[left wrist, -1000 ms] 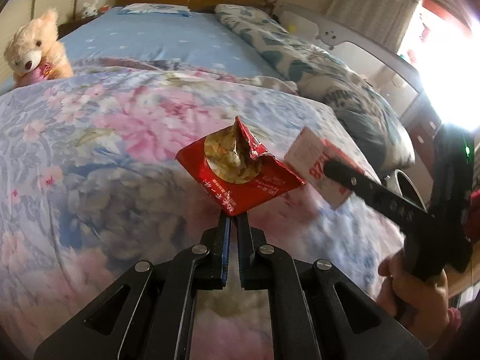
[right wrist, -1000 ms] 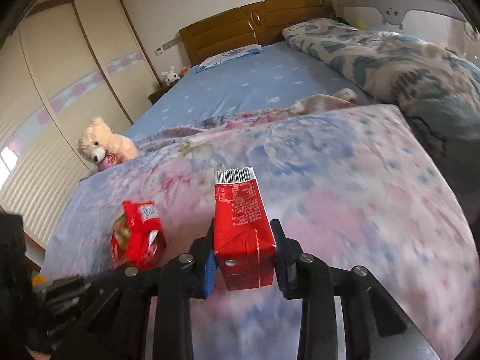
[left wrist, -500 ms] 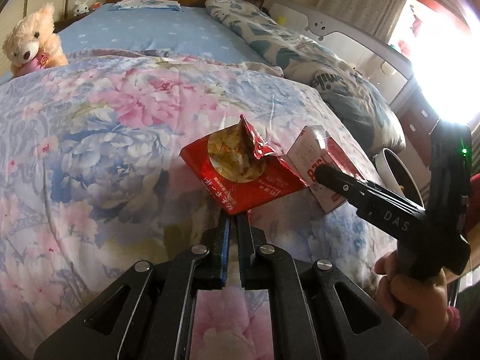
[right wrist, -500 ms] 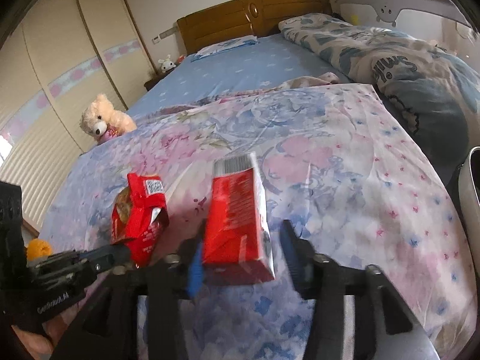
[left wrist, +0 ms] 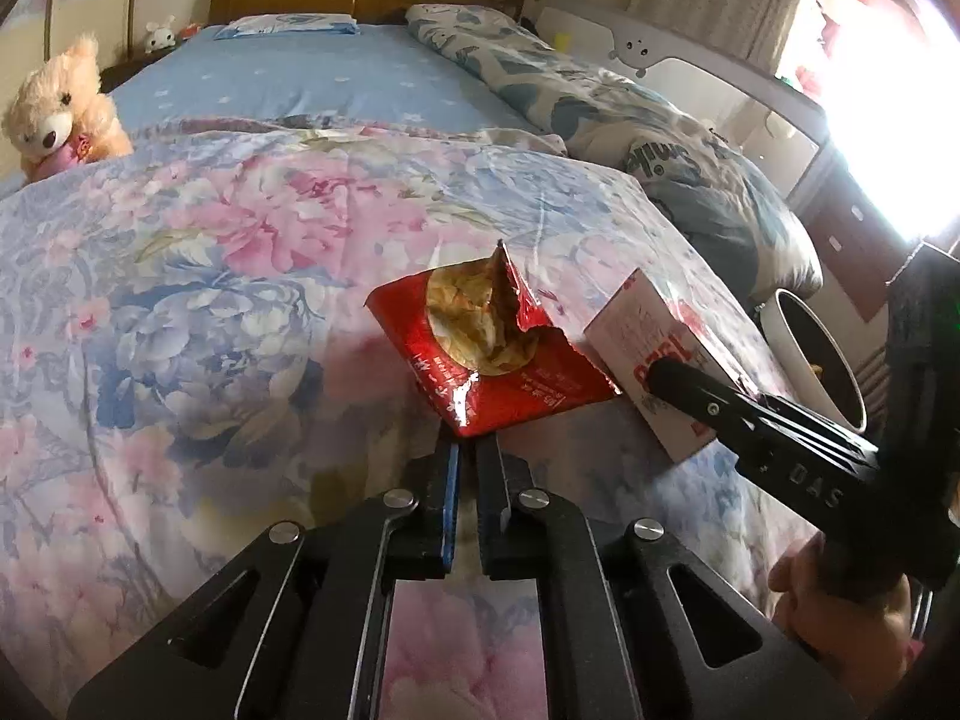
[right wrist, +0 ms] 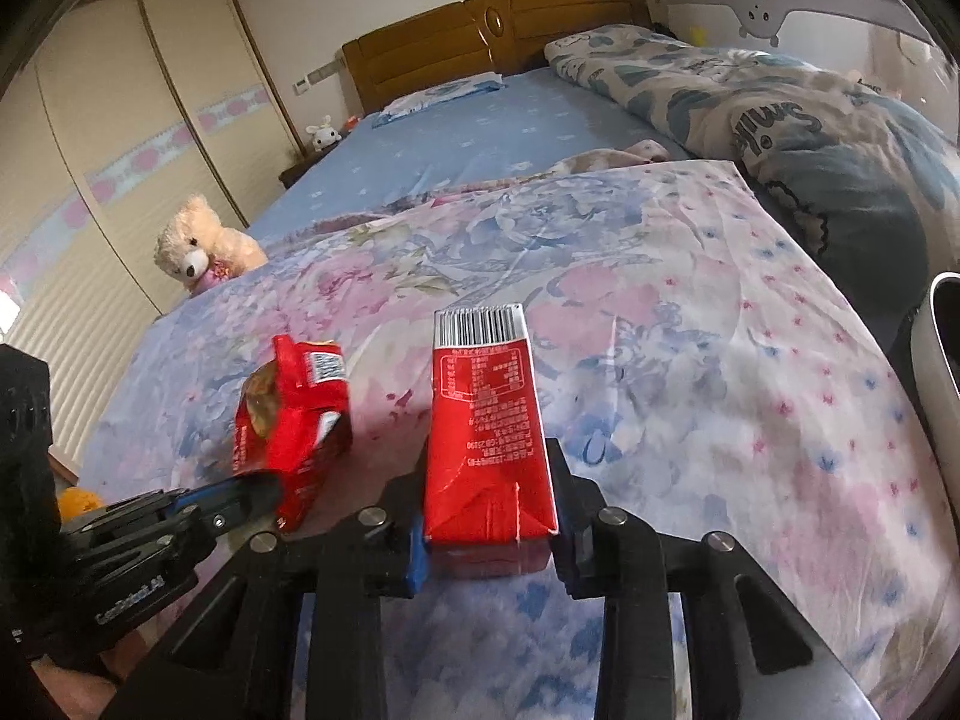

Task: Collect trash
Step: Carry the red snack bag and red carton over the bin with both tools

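My left gripper (left wrist: 468,450) is shut on the lower corner of a torn red snack bag (left wrist: 480,348) and holds it above the floral quilt (left wrist: 210,276). The bag also shows in the right wrist view (right wrist: 294,414), with the left gripper (right wrist: 264,489) below it. My right gripper (right wrist: 489,498) is shut on a red drink carton (right wrist: 486,420) with a barcode on its far end. In the left wrist view the carton (left wrist: 666,348) hangs just right of the bag, held by the right gripper (left wrist: 666,375).
A white bin (left wrist: 816,354) with a dark inside stands off the bed's right edge; its rim shows in the right wrist view (right wrist: 936,348). A teddy bear (left wrist: 54,108) sits at the left. A rolled blue duvet (left wrist: 660,138) lies along the right.
Both grippers have pulled back toward the foot of the bed with their loads. The carton, tilted half a second ago, sits straight between the right jaws again. The white bin has come into view.
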Tool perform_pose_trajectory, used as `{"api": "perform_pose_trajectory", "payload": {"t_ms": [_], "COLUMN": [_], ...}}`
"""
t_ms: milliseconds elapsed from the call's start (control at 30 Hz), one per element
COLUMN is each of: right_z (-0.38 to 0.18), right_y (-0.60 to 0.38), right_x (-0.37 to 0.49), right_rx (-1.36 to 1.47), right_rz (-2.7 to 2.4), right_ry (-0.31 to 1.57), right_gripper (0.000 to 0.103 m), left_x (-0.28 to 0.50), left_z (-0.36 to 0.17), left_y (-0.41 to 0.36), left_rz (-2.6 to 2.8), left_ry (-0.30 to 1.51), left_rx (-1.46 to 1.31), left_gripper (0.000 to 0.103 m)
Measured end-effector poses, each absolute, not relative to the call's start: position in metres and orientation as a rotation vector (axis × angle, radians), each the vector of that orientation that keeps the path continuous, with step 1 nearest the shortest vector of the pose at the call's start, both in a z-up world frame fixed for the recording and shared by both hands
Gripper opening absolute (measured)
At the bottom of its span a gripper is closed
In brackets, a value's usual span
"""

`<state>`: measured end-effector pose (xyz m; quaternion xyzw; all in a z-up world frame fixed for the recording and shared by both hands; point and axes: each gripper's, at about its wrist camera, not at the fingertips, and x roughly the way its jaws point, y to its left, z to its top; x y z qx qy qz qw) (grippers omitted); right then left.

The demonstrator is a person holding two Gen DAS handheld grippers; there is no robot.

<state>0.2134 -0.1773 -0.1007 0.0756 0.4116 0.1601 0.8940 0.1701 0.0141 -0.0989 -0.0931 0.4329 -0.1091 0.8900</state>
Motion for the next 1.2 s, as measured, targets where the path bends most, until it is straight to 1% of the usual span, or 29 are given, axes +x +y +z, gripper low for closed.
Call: {"api": "perform_pose_trajectory", "payload": {"t_ms": [467,700,1200], "right_z": [-0.076,-0.068,-0.063], "right_y": [-0.228,-0.248,-0.268], "right_x": [0.154,0.129,0.111], "right_rx": [0.275,0.289,0.274], "right_rz": [0.317,0.283,0.226], "right_ry": [0.771,0.735,0.713], "right_gripper": [0.031,0.031,0.031], "left_x": [0.131,0.118,0.11], "left_z": [-0.075,-0.067,-0.065], "left_y": [-0.027,-0.052,-0.079], "left_rz": [-0.292,-0.336,-0.394], "left_ry": [0.857,0.843,0.837], "left_rx": [-0.115,-0.067,-0.031], "left_gripper": [0.004,0.004,0.004]}}
